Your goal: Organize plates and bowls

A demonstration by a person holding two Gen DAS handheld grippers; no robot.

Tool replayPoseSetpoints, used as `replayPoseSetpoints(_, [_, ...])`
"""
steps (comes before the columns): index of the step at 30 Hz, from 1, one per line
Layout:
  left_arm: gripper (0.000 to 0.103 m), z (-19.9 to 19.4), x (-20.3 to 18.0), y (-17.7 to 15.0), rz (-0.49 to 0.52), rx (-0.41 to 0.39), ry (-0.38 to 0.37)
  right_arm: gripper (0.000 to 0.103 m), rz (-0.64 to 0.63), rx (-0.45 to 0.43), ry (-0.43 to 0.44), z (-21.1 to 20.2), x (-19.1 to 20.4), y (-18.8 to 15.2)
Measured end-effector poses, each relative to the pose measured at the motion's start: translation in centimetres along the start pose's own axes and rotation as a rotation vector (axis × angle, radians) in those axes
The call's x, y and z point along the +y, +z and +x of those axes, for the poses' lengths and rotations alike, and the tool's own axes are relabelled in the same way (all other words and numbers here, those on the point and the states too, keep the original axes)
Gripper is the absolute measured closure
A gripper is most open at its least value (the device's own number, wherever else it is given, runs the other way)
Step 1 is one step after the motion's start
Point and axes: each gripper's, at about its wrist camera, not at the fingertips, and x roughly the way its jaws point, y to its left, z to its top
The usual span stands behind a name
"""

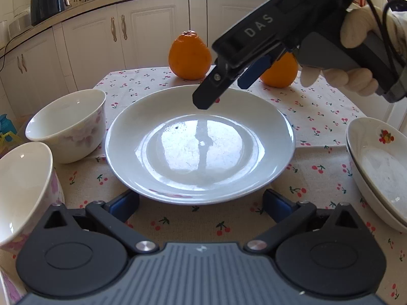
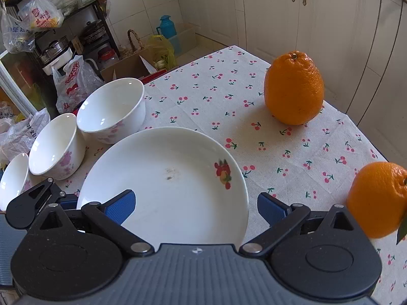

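A white plate (image 1: 201, 150) lies on the cherry-print tablecloth in front of my left gripper (image 1: 201, 203), which is open with its pads either side of the near rim, not touching. My right gripper (image 1: 223, 89) hovers open over the plate's far rim; in the right wrist view it (image 2: 195, 208) is open above the same plate (image 2: 165, 183), which has a fruit print. Two white floral bowls (image 1: 71, 124) (image 1: 23, 188) stand left of the plate; they show in the right wrist view (image 2: 114, 109) (image 2: 56, 147), with a third bowl (image 2: 12, 180). Stacked plates (image 1: 379, 167) sit at the right.
Two oranges (image 1: 189, 56) (image 1: 279, 71) stand on the cloth behind the plate, also in the right wrist view (image 2: 293, 89) (image 2: 379, 198). Kitchen cabinets (image 1: 152, 30) lie beyond the table. Shelves, bags and boxes (image 2: 76, 50) stand on the floor past the table's left edge.
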Motion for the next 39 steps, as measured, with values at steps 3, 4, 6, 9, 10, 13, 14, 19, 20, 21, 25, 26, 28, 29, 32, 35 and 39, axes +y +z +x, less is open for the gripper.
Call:
replayPoseSetpoints(3, [0.001, 0.0, 0.0, 0.1, 0.006, -0.005, 0.003, 0.0, 0.013, 0.019, 0.072, 0.9, -1.2, 0.6])
replayPoseSetpoints(4, [0.001, 0.0, 0.0, 0.1, 0.011, -0.007, 0.006, 0.0, 0.02, 0.025, 0.101, 1.2, -1.6, 0.9])
replayPoseSetpoints(6, [0.001, -0.1, -0.1, 0.2, 0.019, -0.017, 0.014, 0.0, 0.033, 0.021, 0.128, 1.5, -2.1, 1.1])
replayPoseSetpoints(9, [0.001, 0.0, 0.0, 0.3, 0.013, -0.017, 0.01, 0.001, 0.043, 0.018, 0.169, 2.0, -2.6, 1.4])
replayPoseSetpoints(10, [0.001, 0.0, 0.0, 0.3, 0.012, -0.015, 0.008, 0.003, 0.039, 0.019, 0.177, 2.1, -2.7, 1.5])
replayPoseSetpoints(13, [0.001, 0.1, 0.0, 0.4, 0.011, -0.016, 0.009, 0.007, 0.031, 0.026, 0.198, 2.5, -2.7, 1.7])
replayPoseSetpoints(14, [0.001, 0.2, 0.0, 0.4, 0.009, -0.016, 0.009, 0.008, 0.032, 0.028, 0.208, 2.6, -2.7, 1.8])
replayPoseSetpoints(19, [0.001, 0.1, 0.2, 0.4, 0.004, -0.021, 0.009, 0.009, 0.048, 0.035, 0.258, 3.3, -3.2, 1.9])
replayPoseSetpoints(20, [0.001, 0.1, 0.3, 0.4, 0.005, -0.021, 0.01, 0.01, 0.053, 0.033, 0.27, 3.3, -3.3, 1.9])
replayPoseSetpoints(21, [0.002, 0.1, 0.3, 0.5, 0.004, -0.02, 0.008, 0.01, 0.06, 0.031, 0.278, 3.3, -3.4, 1.9])
replayPoseSetpoints(25, [0.002, 0.0, 0.2, 0.5, 0.007, -0.019, 0.006, 0.01, 0.09, 0.027, 0.306, 3.2, -3.9, 1.8])
replayPoseSetpoints(26, [0.002, 0.0, 0.2, 0.5, 0.007, -0.019, 0.005, 0.01, 0.099, 0.024, 0.313, 3.1, -4.1, 1.7])
replayPoseSetpoints(28, [0.002, 0.0, 0.2, 0.5, 0.012, -0.019, 0.005, 0.01, 0.116, 0.018, 0.325, 3.1, -4.3, 1.7])
replayPoseSetpoints(29, [0.002, 0.0, 0.3, 0.5, 0.015, -0.018, 0.005, 0.009, 0.122, 0.016, 0.329, 3.1, -4.3, 1.6])
replayPoseSetpoints(32, [0.002, -0.1, 0.4, 0.5, 0.02, -0.019, -0.004, 0.009, 0.135, 0.013, 0.327, 3.0, -4.2, 1.5])
replayPoseSetpoints(35, [0.002, -0.2, 0.3, 0.5, 0.028, -0.019, -0.013, 0.009, 0.154, 0.008, 0.33, 2.9, -4.4, 1.3])
replayPoseSetpoints(39, [0.002, -0.3, 0.2, 0.6, 0.039, -0.009, -0.021, 0.009, 0.171, -0.003, 0.338, 2.3, -4.4, 0.9])
